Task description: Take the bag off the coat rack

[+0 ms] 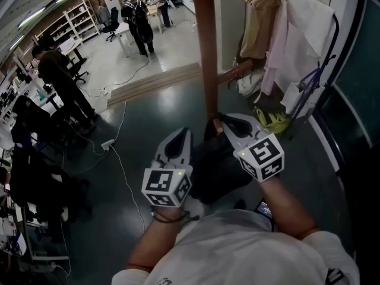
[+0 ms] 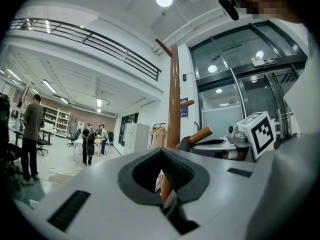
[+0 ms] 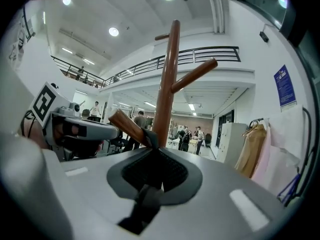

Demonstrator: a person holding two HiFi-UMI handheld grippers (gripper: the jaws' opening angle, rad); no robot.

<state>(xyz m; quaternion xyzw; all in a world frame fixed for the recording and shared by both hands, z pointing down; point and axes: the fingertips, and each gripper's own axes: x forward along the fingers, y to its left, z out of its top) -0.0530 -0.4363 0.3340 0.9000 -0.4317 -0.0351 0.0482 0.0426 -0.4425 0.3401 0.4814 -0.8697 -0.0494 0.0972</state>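
Note:
The wooden coat rack [image 1: 206, 52] stands straight ahead of me. A dark bag [image 1: 217, 171] hangs low against its pole, under both grippers. In the right gripper view the bag's dark strap [image 3: 150, 140] is looped over a lower peg [image 3: 126, 125] and runs down between the jaws. My right gripper [image 1: 224, 122] is shut on that strap close to the pole. My left gripper [image 1: 180, 133] sits just left of the pole [image 2: 173, 99], and dark fabric [image 2: 172, 209] is pinched in its jaws. The bag's body is hidden in both gripper views.
Coats [image 1: 267, 34] hang on a rail at the right, with a yellow-green bundle [image 1: 272, 120] on the floor below them. A power strip and cable [image 1: 108, 143] lie on the floor at the left. People stand among desks and shelves further back [image 1: 59, 76].

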